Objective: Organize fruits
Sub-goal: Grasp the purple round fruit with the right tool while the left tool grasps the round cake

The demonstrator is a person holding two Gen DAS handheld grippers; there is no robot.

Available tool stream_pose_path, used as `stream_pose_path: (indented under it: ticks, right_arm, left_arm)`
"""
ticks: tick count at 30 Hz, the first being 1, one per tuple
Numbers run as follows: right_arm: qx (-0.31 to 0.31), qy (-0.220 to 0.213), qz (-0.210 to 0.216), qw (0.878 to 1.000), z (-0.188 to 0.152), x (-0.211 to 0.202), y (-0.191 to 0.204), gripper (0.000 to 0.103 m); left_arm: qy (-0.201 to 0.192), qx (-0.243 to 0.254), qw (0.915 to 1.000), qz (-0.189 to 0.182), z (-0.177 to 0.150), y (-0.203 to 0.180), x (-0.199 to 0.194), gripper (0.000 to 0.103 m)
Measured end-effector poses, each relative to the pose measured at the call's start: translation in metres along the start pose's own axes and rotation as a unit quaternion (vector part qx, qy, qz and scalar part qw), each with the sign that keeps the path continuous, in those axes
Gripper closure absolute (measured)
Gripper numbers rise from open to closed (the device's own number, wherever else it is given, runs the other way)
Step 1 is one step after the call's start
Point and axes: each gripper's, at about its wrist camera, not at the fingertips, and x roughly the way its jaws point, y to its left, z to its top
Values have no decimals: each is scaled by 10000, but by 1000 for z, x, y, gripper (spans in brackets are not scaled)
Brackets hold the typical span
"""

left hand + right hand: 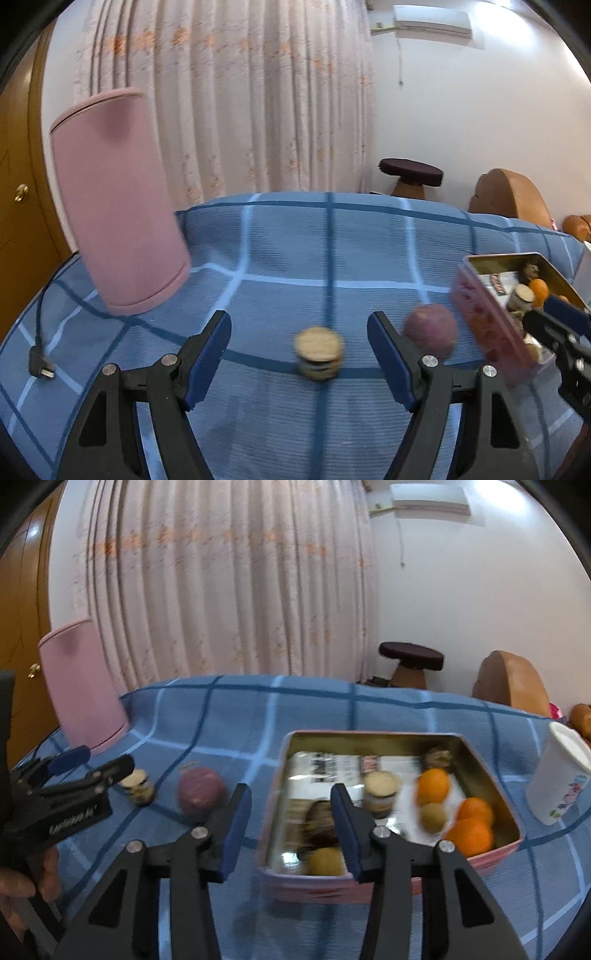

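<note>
Left gripper (pixel 299 350) with blue-padded jaws wide apart, nothing held; small cork-lidded glass jar (pixel 319 352) upright on cloth between them, untouched. Right gripper (pixel 291 823) narrower, empty, above near wall of pink rectangular tin (pixel 491 775), long axis running left-right. Inside: three oranges (pixel 433 786), brownish round fruits, second jar. Purple round fruit (pixel 201 792) left of tin. Blue checked tablecloth (pixel 295 258); pale floral curtain (pixel 240 92) behind.

3 oranges (pixel 469 825) in tin (pixel 284 771), purple fruit (pixel 201 794) outside
</note>
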Motion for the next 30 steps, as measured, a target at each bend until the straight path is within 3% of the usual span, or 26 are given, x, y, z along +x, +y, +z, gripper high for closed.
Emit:
stream_pose_path:
  ticks: [3, 5, 11, 17, 21, 24, 26, 30]
  right_arm:
    - [-4, 206, 160, 9997, 0, 12, 15, 55]
    - [-82, 187, 137, 9997, 2, 16, 27, 49]
    - [-150, 390, 227, 9989, 13, 40, 55, 49]
    - [-466, 837, -32, 9954, 18, 71, 72, 41]
    - [-780, 1225, -316, 9889, 16, 92, 82, 40]
    - [-866, 1314, -440, 9866, 15, 96, 84, 41]
    - [-922, 1338, -556, 9851, 14, 97, 82, 51]
    - [-919, 1288, -392, 9866, 13, 92, 78, 52]
  left_arm:
    - [62, -87, 9998, 147, 0, 15, 4, 26]
    - [113, -247, 9994, 193, 1, 30, 6, 26]
    - [146, -564, 9977, 351, 3, 62, 8, 26]
    - [155, -690, 9970, 323, 7, 72, 7, 26]
    - [167, -512, 9984, 185, 8, 62, 6, 26]
    - [176, -351, 9991, 128, 8, 55, 6, 26]
    - [174, -300, 9993, 118, 8, 53, 6, 26]
    - [244, -340, 9991, 111, 7, 54, 9, 26]
